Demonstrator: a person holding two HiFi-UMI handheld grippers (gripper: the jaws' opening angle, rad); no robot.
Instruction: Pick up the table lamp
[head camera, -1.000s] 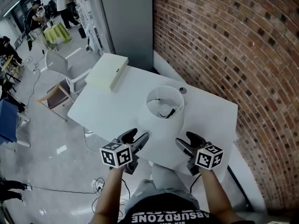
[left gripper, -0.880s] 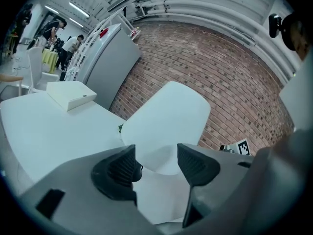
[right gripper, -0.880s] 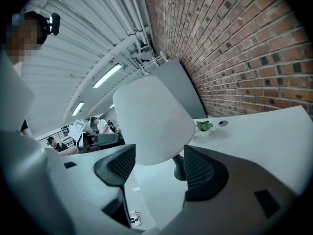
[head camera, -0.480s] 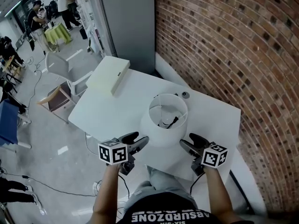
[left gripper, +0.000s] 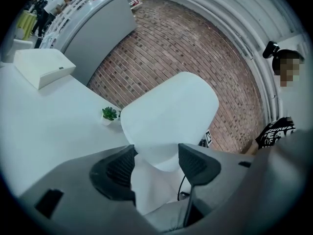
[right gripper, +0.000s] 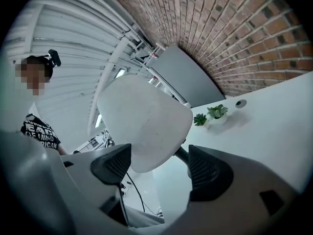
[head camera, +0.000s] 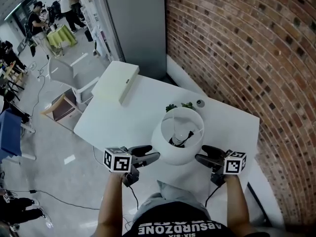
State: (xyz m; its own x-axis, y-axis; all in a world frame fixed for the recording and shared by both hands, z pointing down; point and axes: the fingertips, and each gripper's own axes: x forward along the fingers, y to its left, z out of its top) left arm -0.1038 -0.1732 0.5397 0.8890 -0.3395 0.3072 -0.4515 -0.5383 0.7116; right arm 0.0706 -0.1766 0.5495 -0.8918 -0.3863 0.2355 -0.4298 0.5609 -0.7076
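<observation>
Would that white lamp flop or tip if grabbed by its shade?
The lampshade looks thin, so a squeeze would probably flex it. Wide shade on a slim stem: likely top-heavy and tippy. Its trailing cord may tug back.

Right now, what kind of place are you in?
Probably an office or workshop hall: a white table with a table lamp stands by a brick wall, and people stand around another table far across the shiny grey floor.
</observation>
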